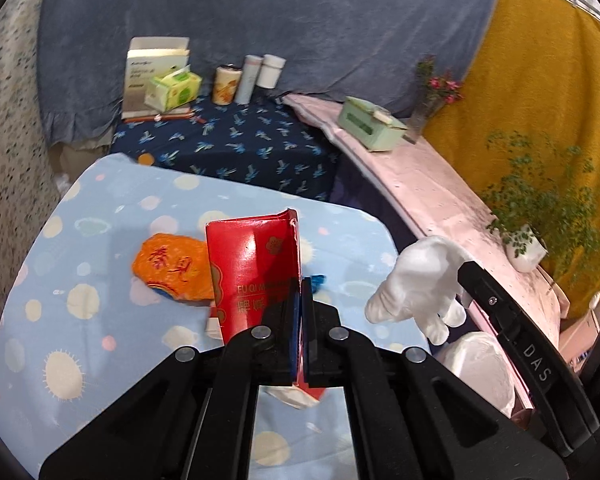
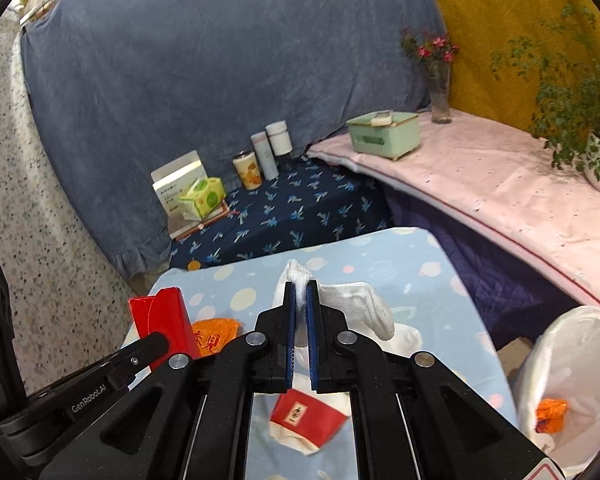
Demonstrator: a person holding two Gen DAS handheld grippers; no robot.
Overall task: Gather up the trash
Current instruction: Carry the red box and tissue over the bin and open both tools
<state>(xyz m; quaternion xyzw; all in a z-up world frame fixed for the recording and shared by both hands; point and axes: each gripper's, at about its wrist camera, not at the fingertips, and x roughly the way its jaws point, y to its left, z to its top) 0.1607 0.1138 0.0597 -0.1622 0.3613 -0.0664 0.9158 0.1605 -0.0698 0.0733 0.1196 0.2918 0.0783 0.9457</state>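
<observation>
Your left tongs [image 1: 301,316] clamp a red carton [image 1: 256,272], long axis upright; your right tongs [image 2: 301,312] pinch what looks like a white glove [image 2: 356,308], drooping rightward.

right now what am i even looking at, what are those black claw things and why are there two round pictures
Each black claw is a hand-held two-finger gripper with a wide-angle camera behind it, so each picture looks along one claw. In the left one, the left gripper is shut on a red carton. In the right one, the right gripper is shut on a white glove. Below lies a table with a blue spotted cloth, holding an orange wrapper and a crushed red paper cup. A white-lined bin beside it already holds some orange trash.
</observation>
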